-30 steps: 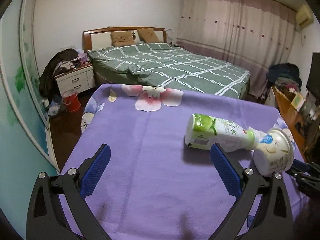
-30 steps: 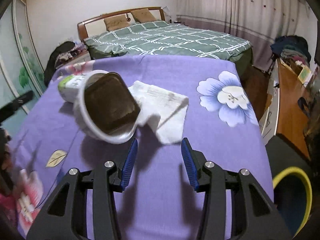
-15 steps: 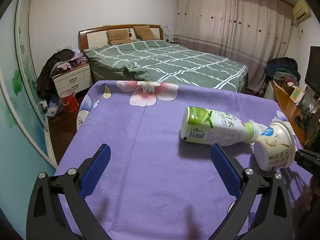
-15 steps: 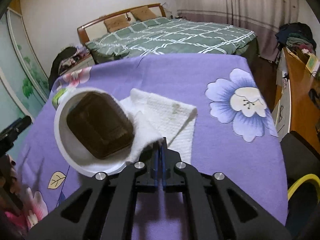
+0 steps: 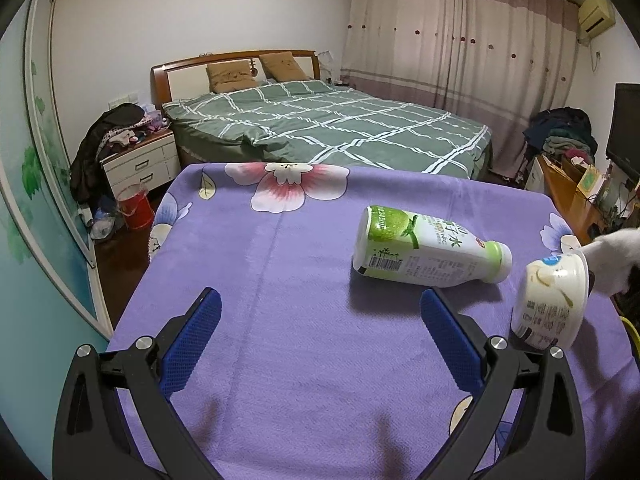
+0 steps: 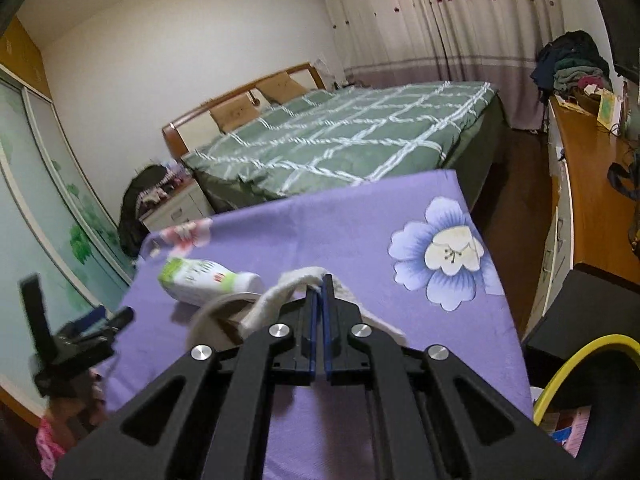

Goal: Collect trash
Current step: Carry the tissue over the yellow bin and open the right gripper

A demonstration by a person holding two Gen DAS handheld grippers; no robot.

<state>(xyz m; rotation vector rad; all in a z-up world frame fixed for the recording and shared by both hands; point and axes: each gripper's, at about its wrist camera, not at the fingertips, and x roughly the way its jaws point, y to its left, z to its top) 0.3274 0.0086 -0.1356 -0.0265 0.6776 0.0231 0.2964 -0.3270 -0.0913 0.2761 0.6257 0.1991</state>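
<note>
Right gripper (image 6: 319,280) is pinched tight on the white paper towel (image 6: 288,292), which hangs limp off the purple cloth (image 6: 360,240) (soft, weighs nothing, a corner pinch is plenty). Left gripper (image 5: 318,330) is wide open and empty. Past it, the tipped paper bowl (image 5: 550,300) looks light and crushable, so take the rim. Further on lies the plastic bottle (image 5: 424,248): probably slick, grab mid-body.
</note>
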